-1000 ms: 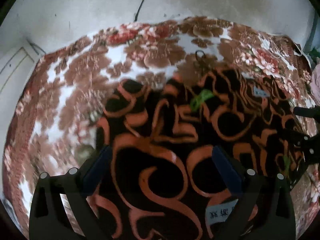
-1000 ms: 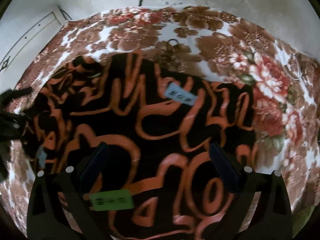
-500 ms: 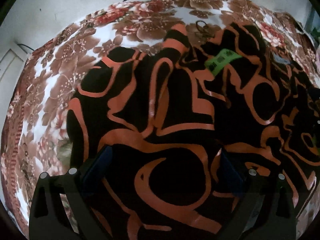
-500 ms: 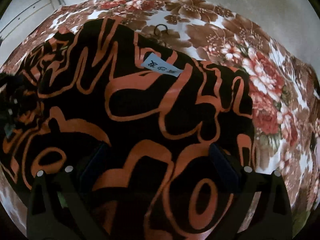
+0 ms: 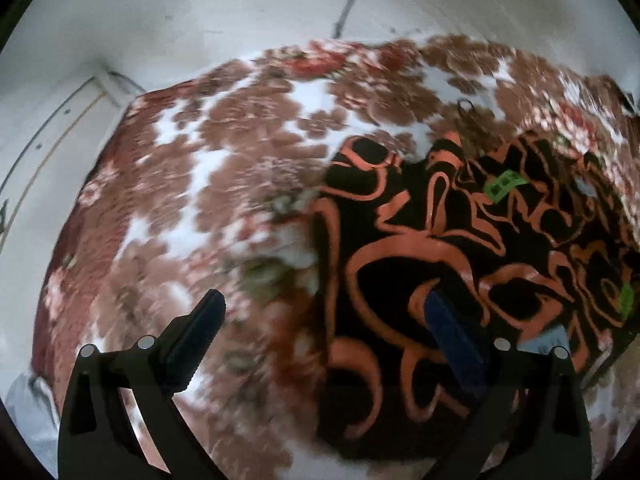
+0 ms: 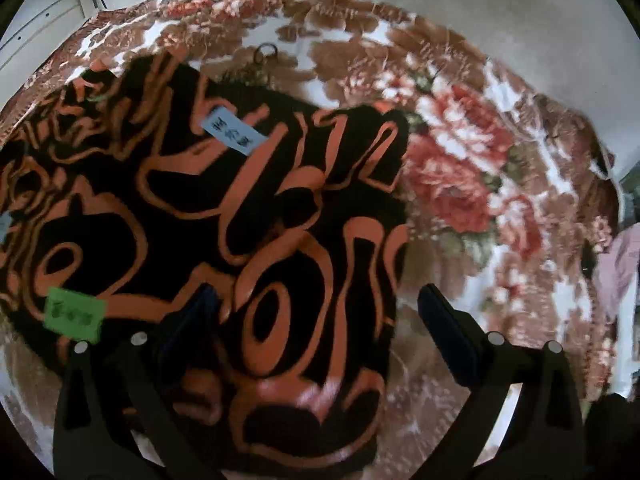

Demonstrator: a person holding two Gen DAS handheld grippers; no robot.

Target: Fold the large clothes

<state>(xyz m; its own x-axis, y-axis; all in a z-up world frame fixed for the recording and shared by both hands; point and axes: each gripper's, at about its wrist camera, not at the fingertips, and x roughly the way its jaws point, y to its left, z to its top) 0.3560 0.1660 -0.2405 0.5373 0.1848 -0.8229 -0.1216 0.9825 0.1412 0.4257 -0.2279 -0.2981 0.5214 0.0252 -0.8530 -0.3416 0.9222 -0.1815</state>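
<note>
We have drawn both spread, unladen tools apart since before, left hand-held gripper (image 5: 320,316) and right hand-held gripper (image 6: 318,306) straddling the black-and-orange garment's (image 6: 240,220) edges on the floral blanket (image 5: 224,184)

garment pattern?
Black garment with orange swirling lines; clearest in the right wrist view.
</note>
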